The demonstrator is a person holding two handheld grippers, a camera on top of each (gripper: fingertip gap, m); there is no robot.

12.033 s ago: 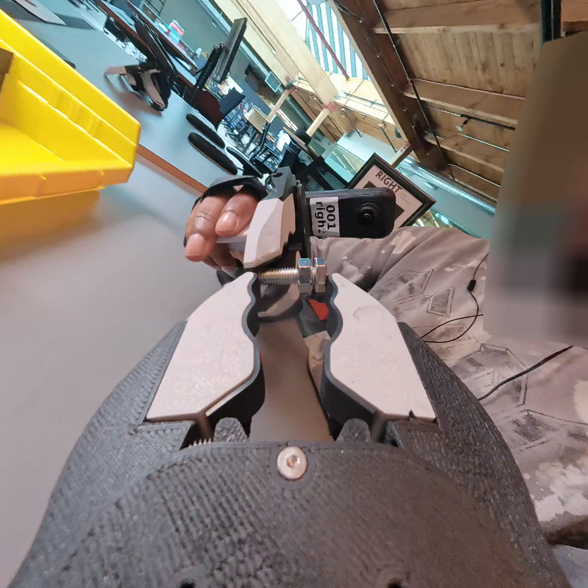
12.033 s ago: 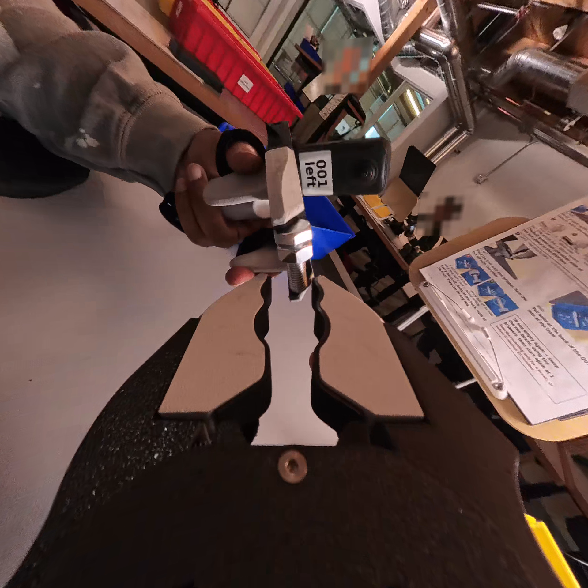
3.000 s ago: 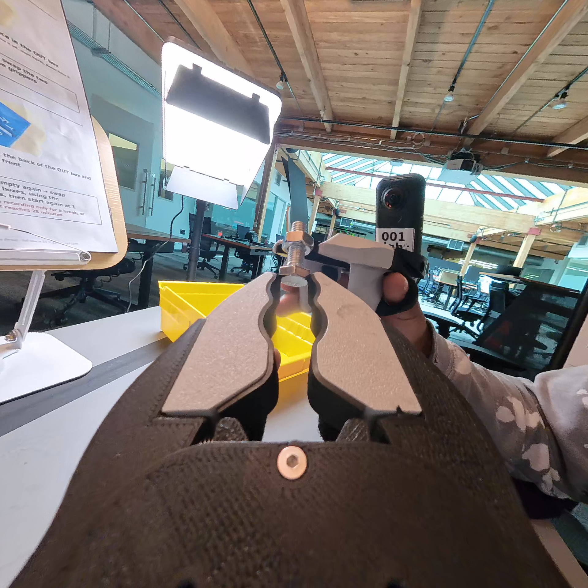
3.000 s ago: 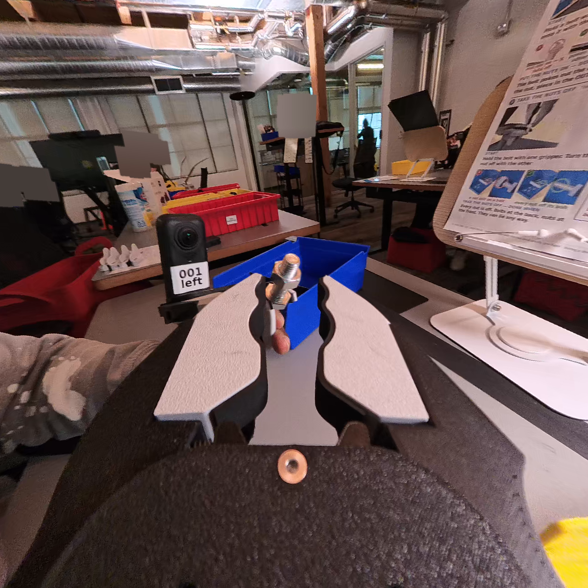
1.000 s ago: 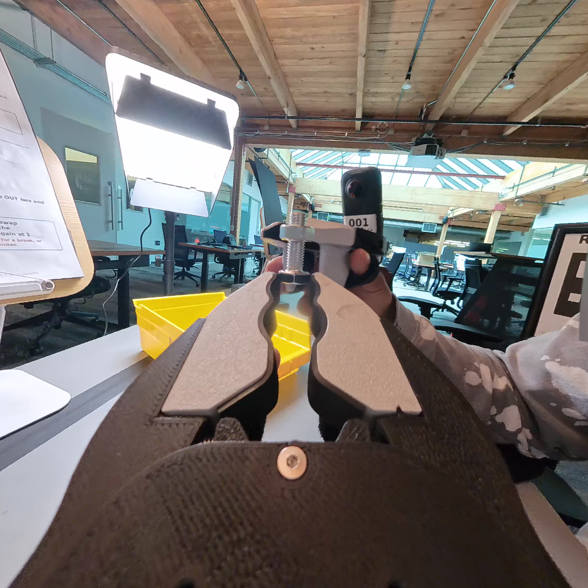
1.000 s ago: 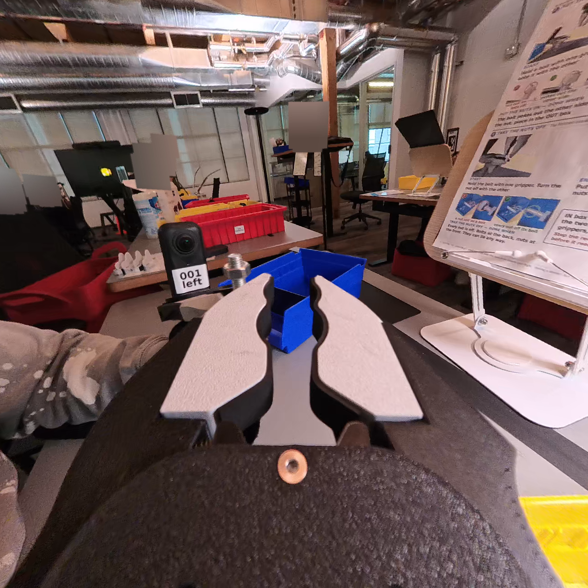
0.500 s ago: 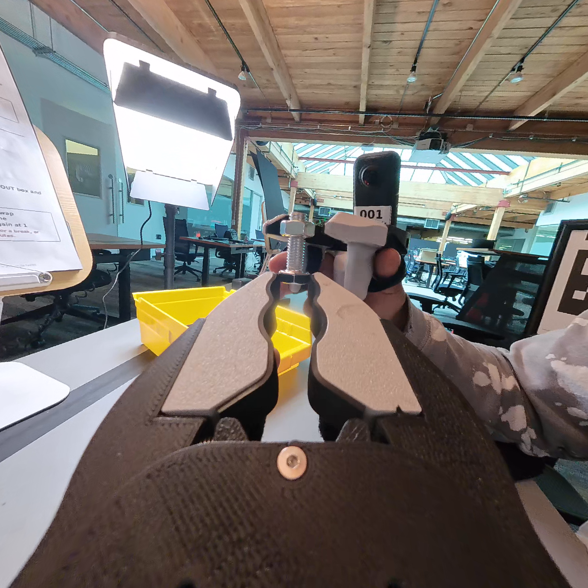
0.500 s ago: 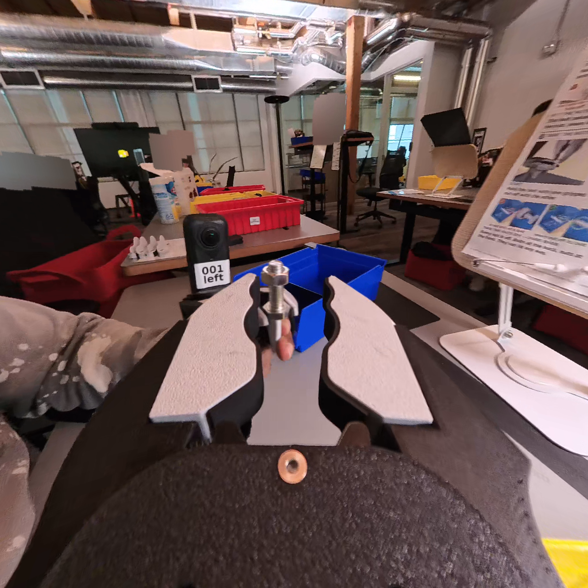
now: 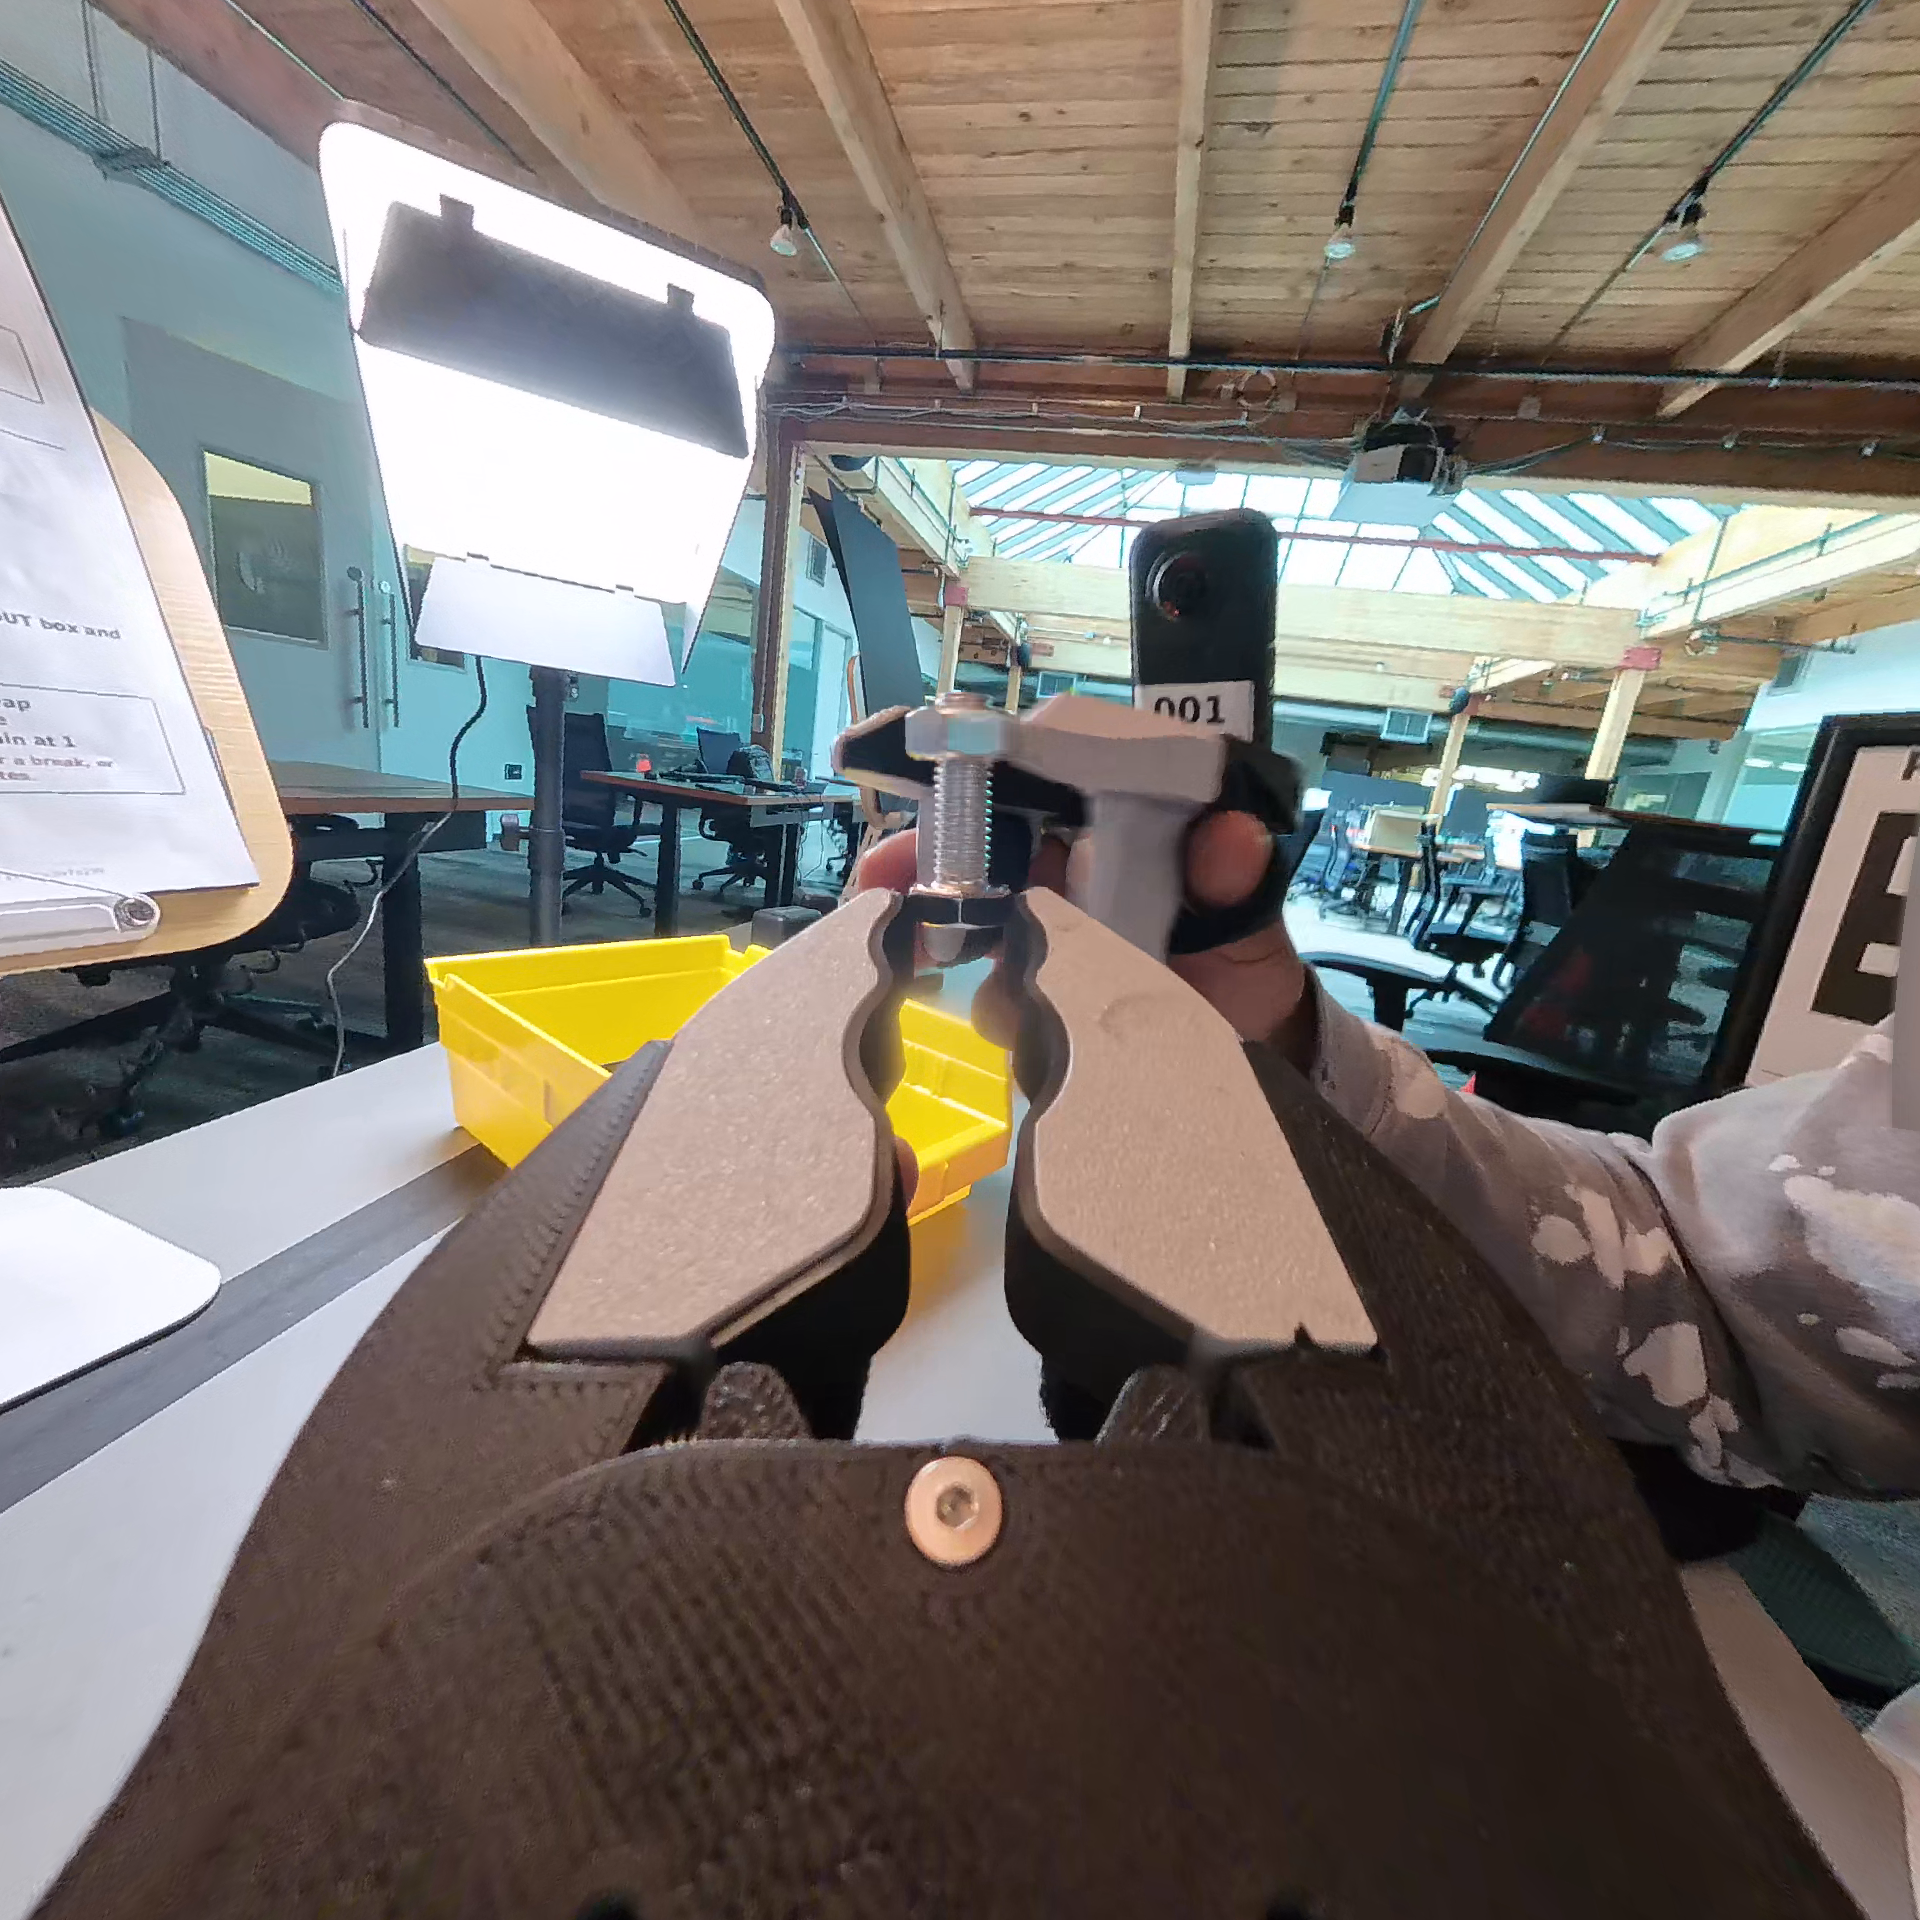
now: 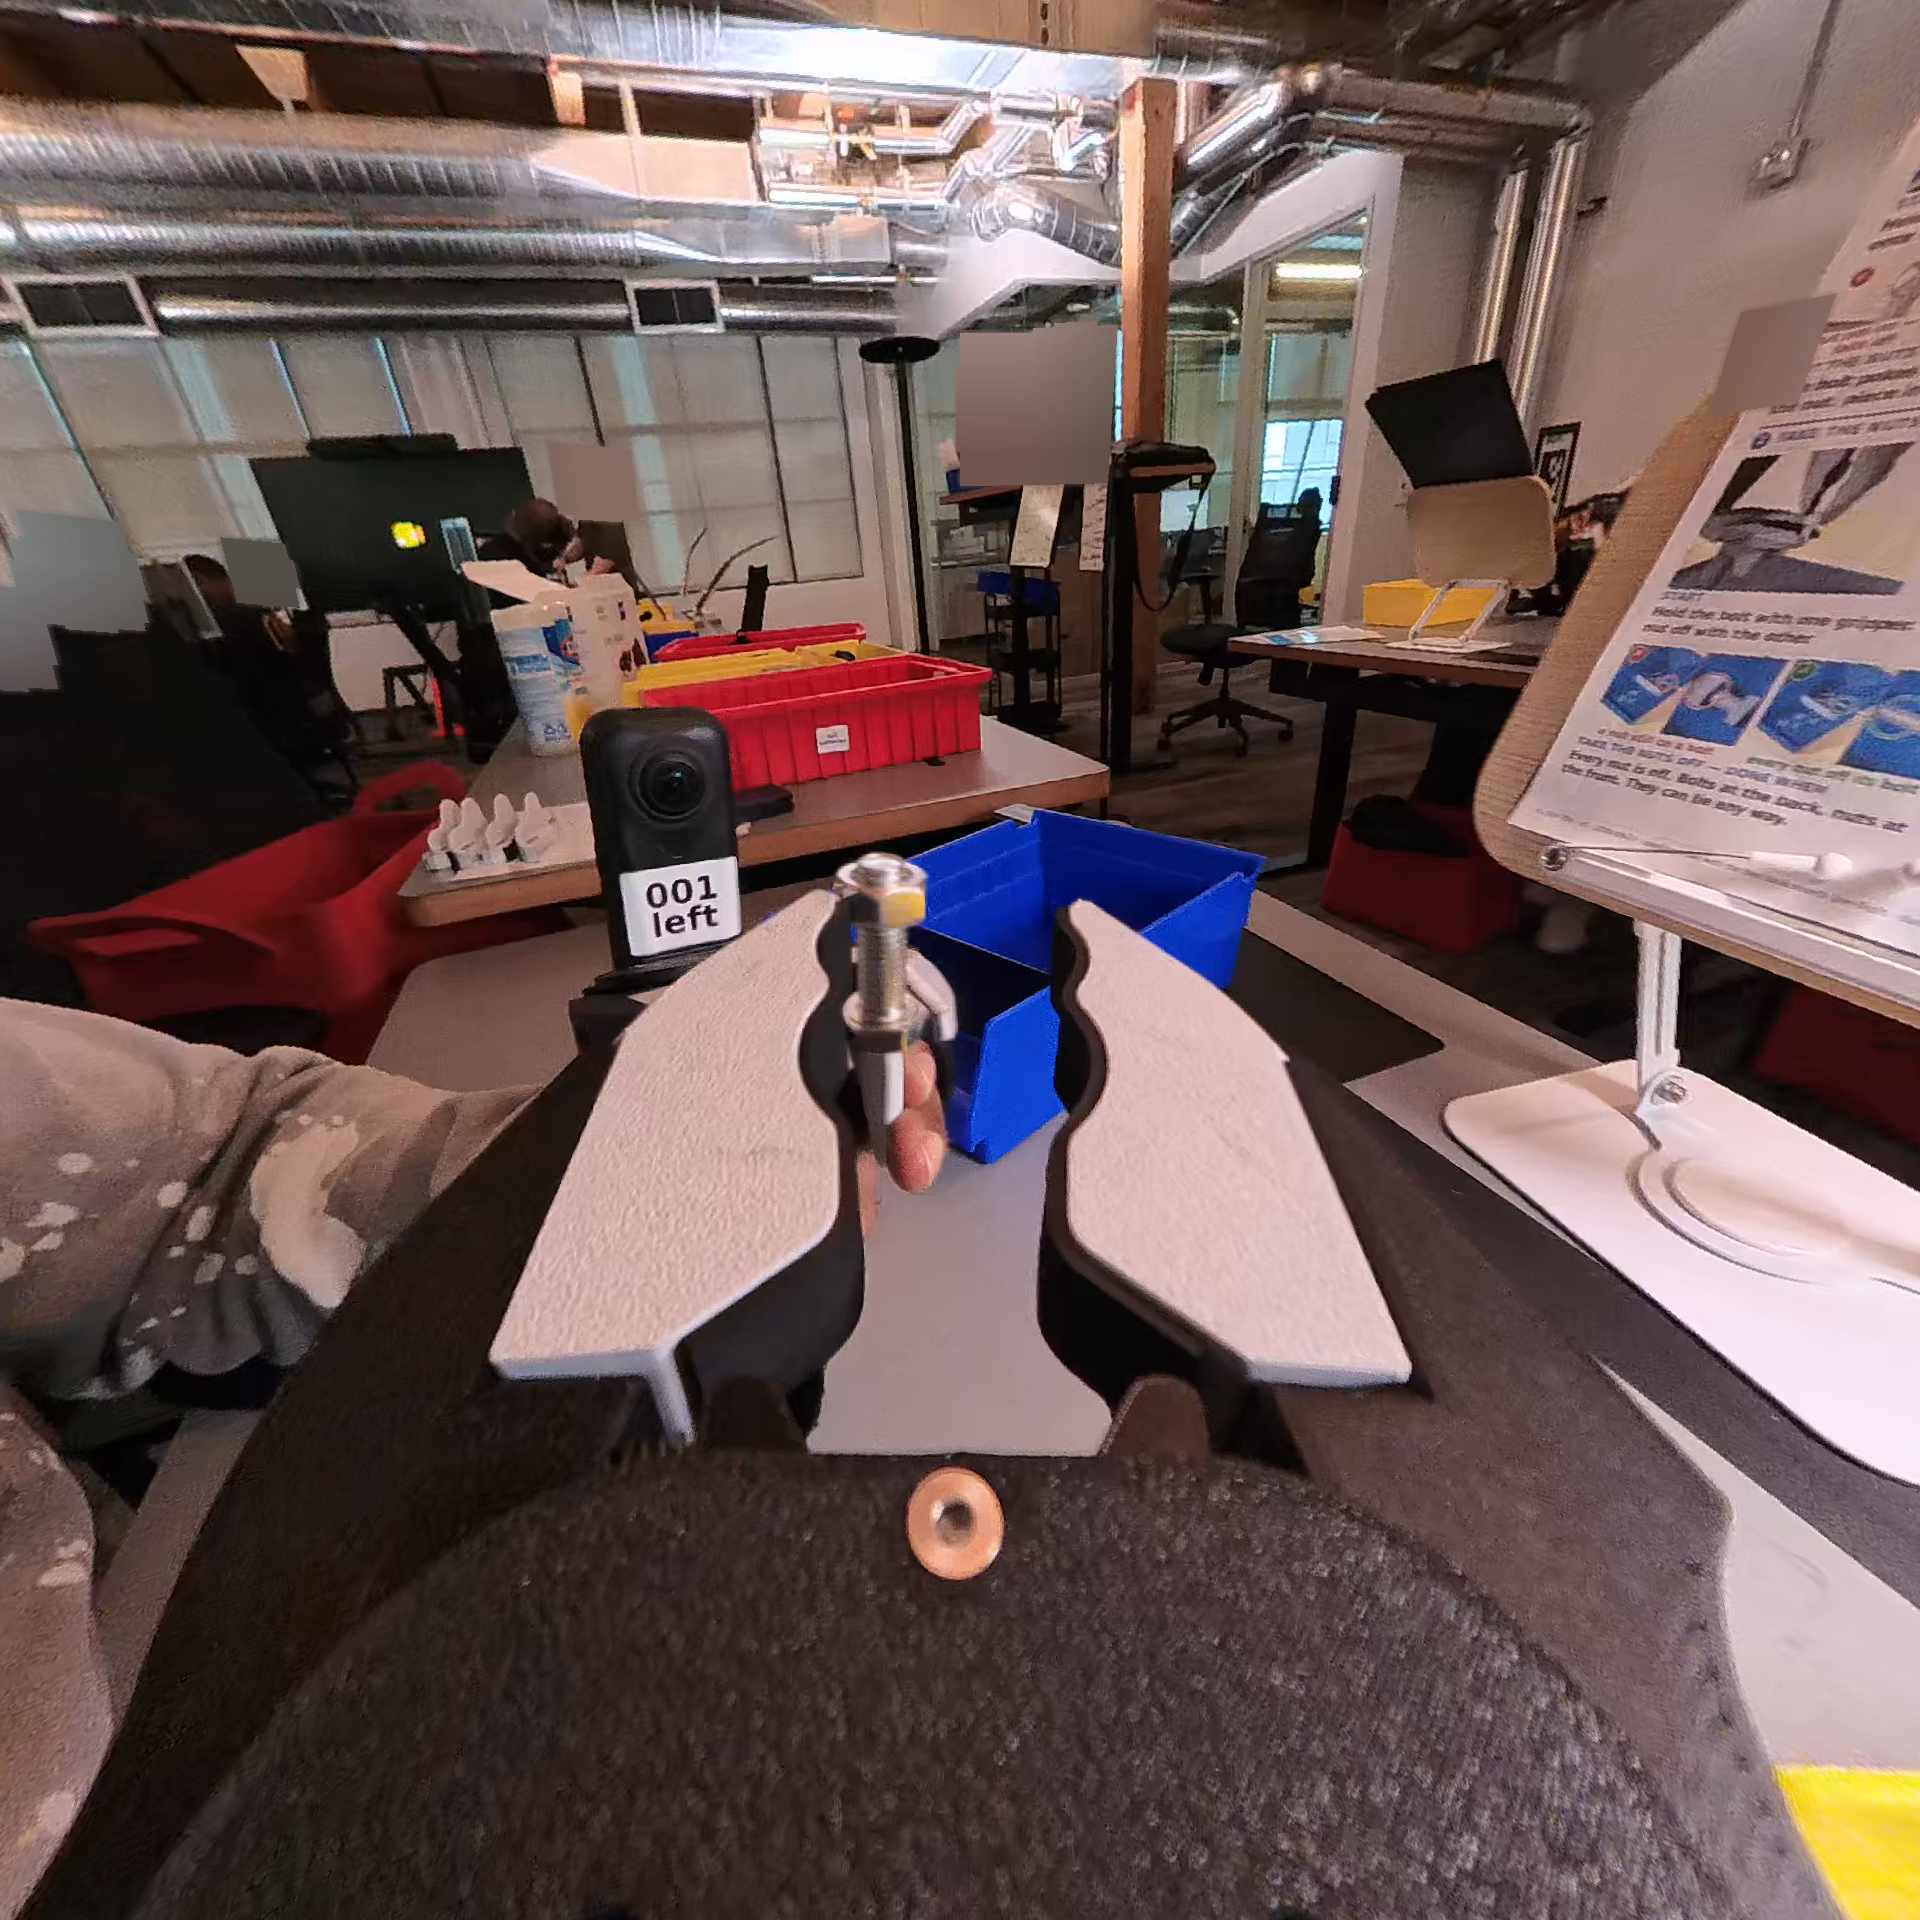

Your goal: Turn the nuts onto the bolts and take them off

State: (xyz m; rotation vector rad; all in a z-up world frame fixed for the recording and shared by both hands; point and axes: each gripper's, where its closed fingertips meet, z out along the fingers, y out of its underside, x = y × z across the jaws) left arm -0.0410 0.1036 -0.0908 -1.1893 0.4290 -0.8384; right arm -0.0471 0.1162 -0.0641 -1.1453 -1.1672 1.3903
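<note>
The left gripper (image 9: 954, 925) was closed on the head end of a bolt (image 9: 958, 831), which stood upright from its fingertips with the threaded shank bare above them. A nut (image 9: 954, 740) sat near the top of the shank.

In the left wrist view the right gripper (image 9: 935, 750) reached in from the right at the level of the nut, one grey finger (image 9: 1117, 764) lying beside it. From that view, contact with the nut could not be confirmed. The right wrist view showed the right gripper's jaws standing apart, the bolt close against the left finger and a clear gap to the right finger (image 10: 1205, 1153). The jaws were therefore open and not clamped on the nut.

A hand (image 9: 1231, 935) in a pale mottled sleeve held the right gripper. A fingertip of the other hand (image 10: 914, 1127) showed below the bolt in the right wrist view.

A yellow bin (image 9: 582, 1018) stood on the grey table (image 9: 208, 1299) behind the left gripper. A blue bin (image 10: 1101, 904) stood on the table beyond the right gripper. A clipboard on a white stand (image 10: 1704, 1174) was to the right of it. A lit panel lamp (image 9: 551, 457) stood in the background.
</note>
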